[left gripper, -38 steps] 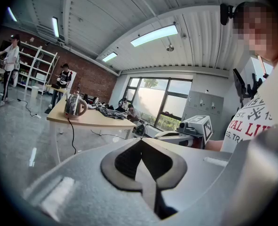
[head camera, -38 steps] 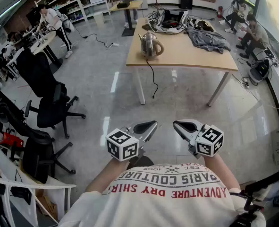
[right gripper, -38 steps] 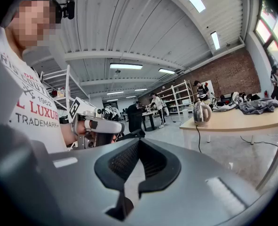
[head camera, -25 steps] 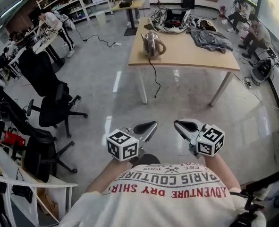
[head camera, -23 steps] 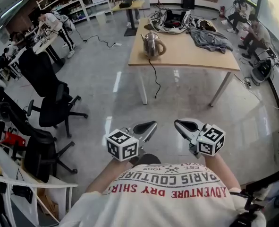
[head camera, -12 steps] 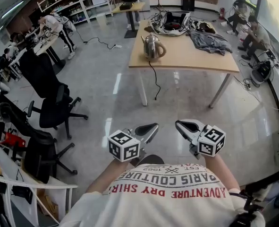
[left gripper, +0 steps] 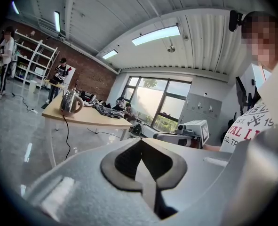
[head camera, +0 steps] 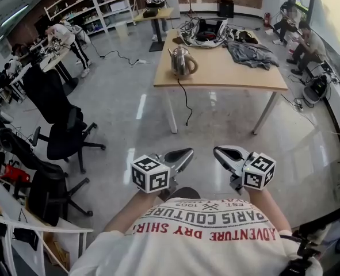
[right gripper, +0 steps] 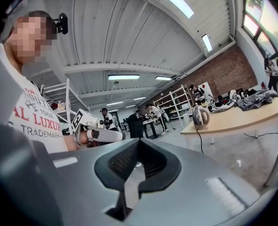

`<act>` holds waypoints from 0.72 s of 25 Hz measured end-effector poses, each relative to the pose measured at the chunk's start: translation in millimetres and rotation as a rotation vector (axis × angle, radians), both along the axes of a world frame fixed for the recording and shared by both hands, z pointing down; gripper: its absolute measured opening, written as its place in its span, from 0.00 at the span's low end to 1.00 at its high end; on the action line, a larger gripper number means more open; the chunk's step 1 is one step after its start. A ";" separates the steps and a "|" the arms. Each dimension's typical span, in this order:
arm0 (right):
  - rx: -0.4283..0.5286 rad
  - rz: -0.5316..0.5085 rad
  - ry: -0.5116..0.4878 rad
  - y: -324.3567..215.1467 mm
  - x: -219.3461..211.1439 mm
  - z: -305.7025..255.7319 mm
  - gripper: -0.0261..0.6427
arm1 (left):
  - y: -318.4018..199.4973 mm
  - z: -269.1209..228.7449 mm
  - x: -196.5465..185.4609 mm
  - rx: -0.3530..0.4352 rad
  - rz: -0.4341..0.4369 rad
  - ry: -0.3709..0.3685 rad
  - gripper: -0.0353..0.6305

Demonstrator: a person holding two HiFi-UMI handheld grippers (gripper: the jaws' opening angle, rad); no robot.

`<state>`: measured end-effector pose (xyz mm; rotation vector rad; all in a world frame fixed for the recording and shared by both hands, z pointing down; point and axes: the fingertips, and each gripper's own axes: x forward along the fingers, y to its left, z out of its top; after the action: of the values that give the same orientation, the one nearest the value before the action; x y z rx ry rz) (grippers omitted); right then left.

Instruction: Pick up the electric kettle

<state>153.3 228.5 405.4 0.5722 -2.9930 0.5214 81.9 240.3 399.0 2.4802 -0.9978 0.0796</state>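
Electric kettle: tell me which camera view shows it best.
The head view: the electric kettle stands whole on the wooden table near its edge, with spout, handle and hanging cord clear. The left gripper view shows it small and side-on; the right gripper view shows it smaller still.

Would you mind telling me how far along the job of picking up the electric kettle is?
Done: nothing yet; the electric kettle stands untouched on the wooden table, its cord hanging off the edge. In hand: nothing; the left tongs and right tongs are shut and empty, held near the person's chest, with open floor between them and the table. Left: approach, open one pair, grip the handle, lift.
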 end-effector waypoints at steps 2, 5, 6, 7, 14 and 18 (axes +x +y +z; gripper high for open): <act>-0.005 0.004 0.006 -2.1 2.1 3.3 0.04 | -1.0 2.7 2.4 -0.010 0.003 -0.002 0.05; -0.011 0.001 0.018 -6.6 2.0 9.4 0.04 | -5.3 10.6 2.6 -0.042 -0.002 -0.005 0.05; -0.018 0.002 0.019 -9.0 2.0 11.7 0.04 | -7.3 12.7 2.2 -0.051 -0.004 -0.002 0.05; -0.025 0.003 0.019 -12.0 1.8 13.9 0.04 | -9.6 14.3 1.8 -0.058 -0.005 0.002 0.06; -0.072 -0.002 0.019 -36.3 -5.6 32.9 0.04 | -34.8 33.7 -5.4 -0.107 -0.005 0.020 0.05; -0.072 0.005 0.058 -59.8 -13.6 44.1 0.04 | -57.0 43.8 -13.5 -0.119 -0.002 0.026 0.05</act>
<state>139.7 168.7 449.5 0.5792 -2.9061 0.5994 68.4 183.3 442.8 2.3661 -0.9564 0.1035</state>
